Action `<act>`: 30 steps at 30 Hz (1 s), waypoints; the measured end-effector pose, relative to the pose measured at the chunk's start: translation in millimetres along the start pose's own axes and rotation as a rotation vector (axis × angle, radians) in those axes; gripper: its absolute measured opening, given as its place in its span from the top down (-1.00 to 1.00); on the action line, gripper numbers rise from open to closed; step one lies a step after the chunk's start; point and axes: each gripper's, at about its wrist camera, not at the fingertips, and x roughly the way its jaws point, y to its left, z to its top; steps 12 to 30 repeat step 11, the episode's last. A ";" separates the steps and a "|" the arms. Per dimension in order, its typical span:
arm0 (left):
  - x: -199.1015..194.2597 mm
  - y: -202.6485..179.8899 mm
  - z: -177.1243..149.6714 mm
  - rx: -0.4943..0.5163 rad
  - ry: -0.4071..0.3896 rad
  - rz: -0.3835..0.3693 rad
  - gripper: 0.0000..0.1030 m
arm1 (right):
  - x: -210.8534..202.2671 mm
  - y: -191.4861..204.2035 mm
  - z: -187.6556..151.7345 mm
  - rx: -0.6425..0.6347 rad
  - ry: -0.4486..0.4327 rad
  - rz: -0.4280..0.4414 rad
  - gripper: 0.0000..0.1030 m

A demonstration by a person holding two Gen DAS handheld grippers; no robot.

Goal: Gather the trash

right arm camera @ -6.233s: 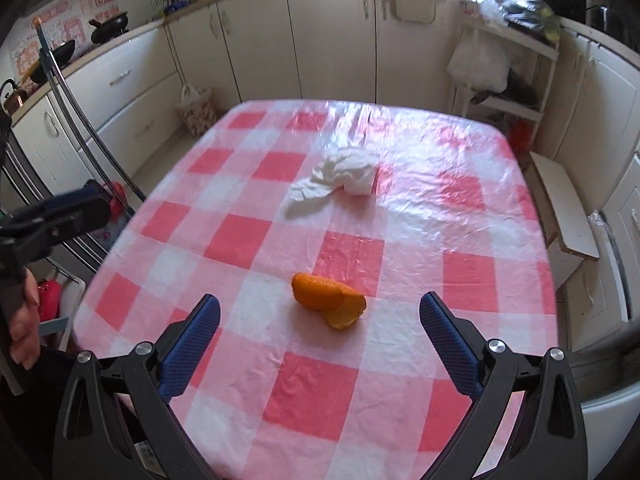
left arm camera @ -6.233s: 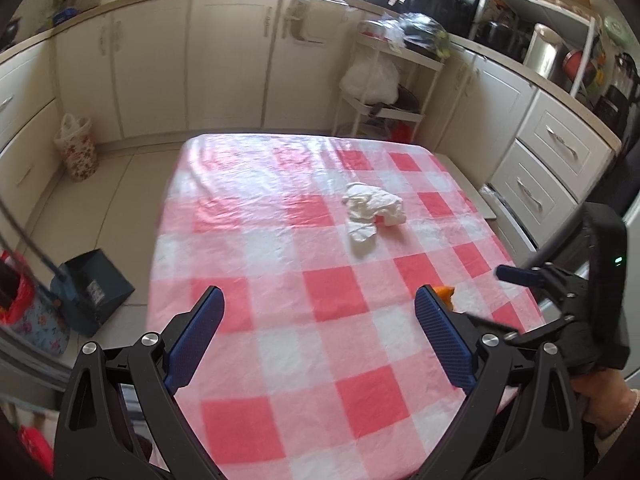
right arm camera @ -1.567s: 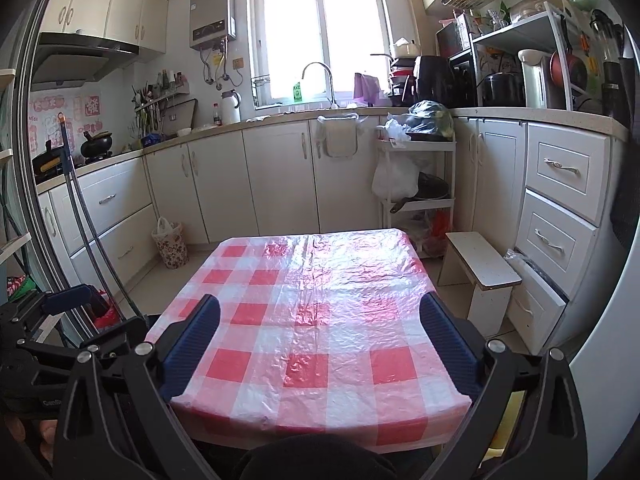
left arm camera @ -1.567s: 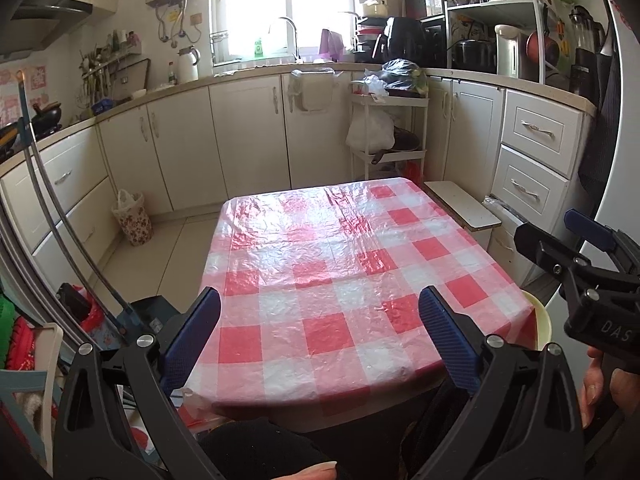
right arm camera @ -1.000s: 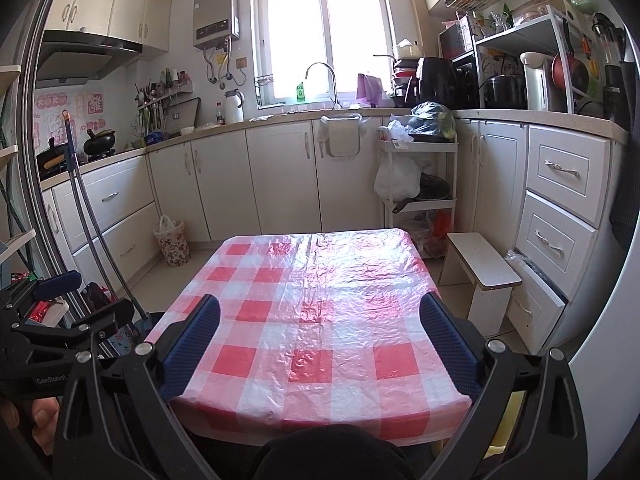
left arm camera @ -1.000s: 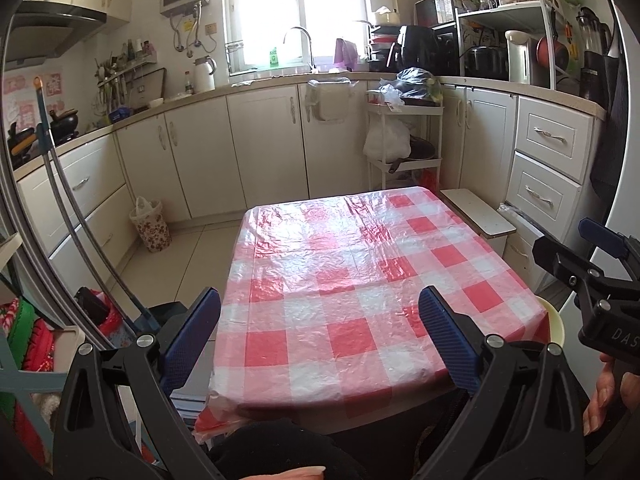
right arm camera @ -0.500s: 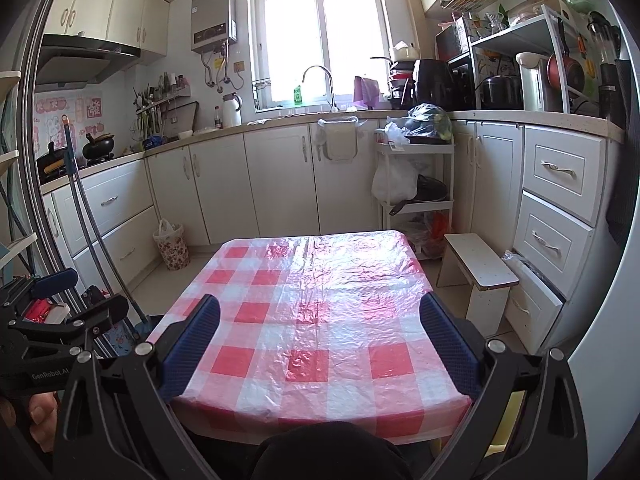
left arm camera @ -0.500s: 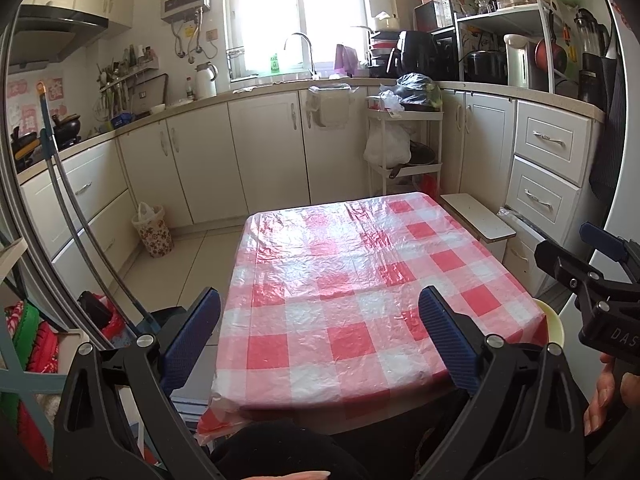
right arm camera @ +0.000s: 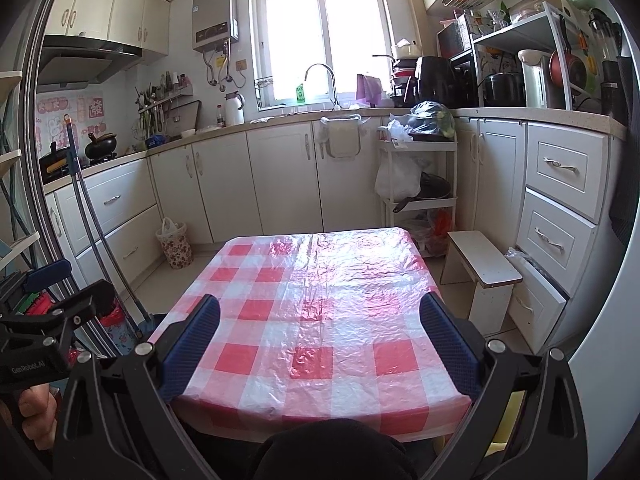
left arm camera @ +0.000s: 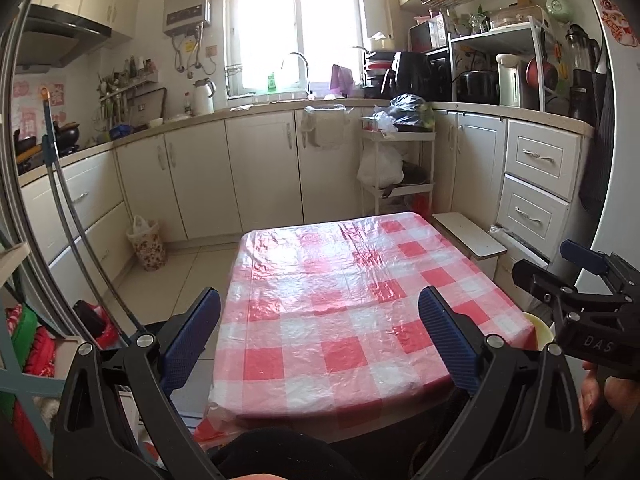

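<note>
Checked table (left arm camera: 344, 320) beyond wide-open L/R grippers (left arm camera: 320, 340) (right arm camera: 320, 344).

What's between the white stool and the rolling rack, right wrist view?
A red plastic bag on the floor, between stool and rack; shows in the right wrist view.

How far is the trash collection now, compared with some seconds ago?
Done, it seems: the white tissue and orange peel that lay on the checked tablecloth earlier are gone, and nothing shows on it now. In hand: nothing; the left gripper and right gripper are both open. Left: no trash is visible, so probably nothing.
</note>
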 end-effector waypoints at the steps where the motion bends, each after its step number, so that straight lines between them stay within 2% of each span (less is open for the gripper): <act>1: 0.0 0.6 0.0 0.000 0.000 -0.014 -0.86 | -0.1 -0.1 -0.1 0.000 -0.002 0.002 -0.86; 5: 8.5 1.8 -4.5 0.006 0.031 0.017 -0.86 | -1.4 3.0 -0.1 -0.001 -0.007 0.008 -0.86; 11: 32.4 11.4 -22.7 -0.048 0.107 0.053 -0.86 | -4.9 8.3 -1.6 -0.013 -0.048 0.015 -0.86; 30: 32.4 11.4 -22.7 -0.048 0.107 0.053 -0.86 | -4.9 8.3 -1.6 -0.013 -0.048 0.015 -0.86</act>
